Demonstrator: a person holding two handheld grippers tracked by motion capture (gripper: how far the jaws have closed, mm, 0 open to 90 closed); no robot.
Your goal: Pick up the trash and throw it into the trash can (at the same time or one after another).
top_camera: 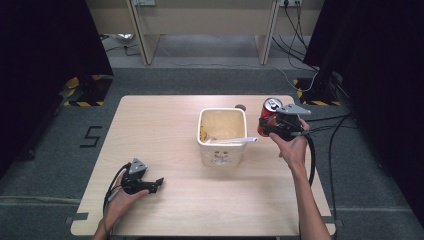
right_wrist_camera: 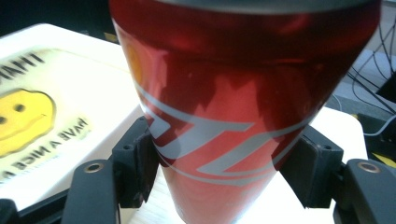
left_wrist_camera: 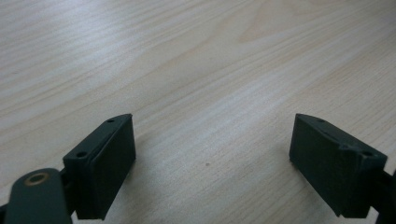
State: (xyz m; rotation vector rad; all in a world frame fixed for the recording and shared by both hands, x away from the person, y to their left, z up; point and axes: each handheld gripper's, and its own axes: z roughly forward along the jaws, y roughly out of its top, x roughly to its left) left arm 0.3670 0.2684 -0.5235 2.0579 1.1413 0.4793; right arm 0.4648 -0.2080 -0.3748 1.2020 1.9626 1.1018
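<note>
1 red can (top_camera: 269,119) clamped in R gripper (top_camera: 272,127), 1 white tub (top_camera: 222,150), L gripper (top_camera: 156,184) agape.

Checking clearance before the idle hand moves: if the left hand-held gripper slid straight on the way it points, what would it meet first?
Probably nothing soon: the left hand-held gripper points right along bare table, its jaws open. The white container sits farther back, seemingly off that line.

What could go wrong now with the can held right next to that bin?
The right gripper pinches the can low on its smooth side, so it could slip or tip between the fingers. The can's top looks opened, so tilting might spill. It hangs close to the bin; a sideways swing could knock its rim.
</note>
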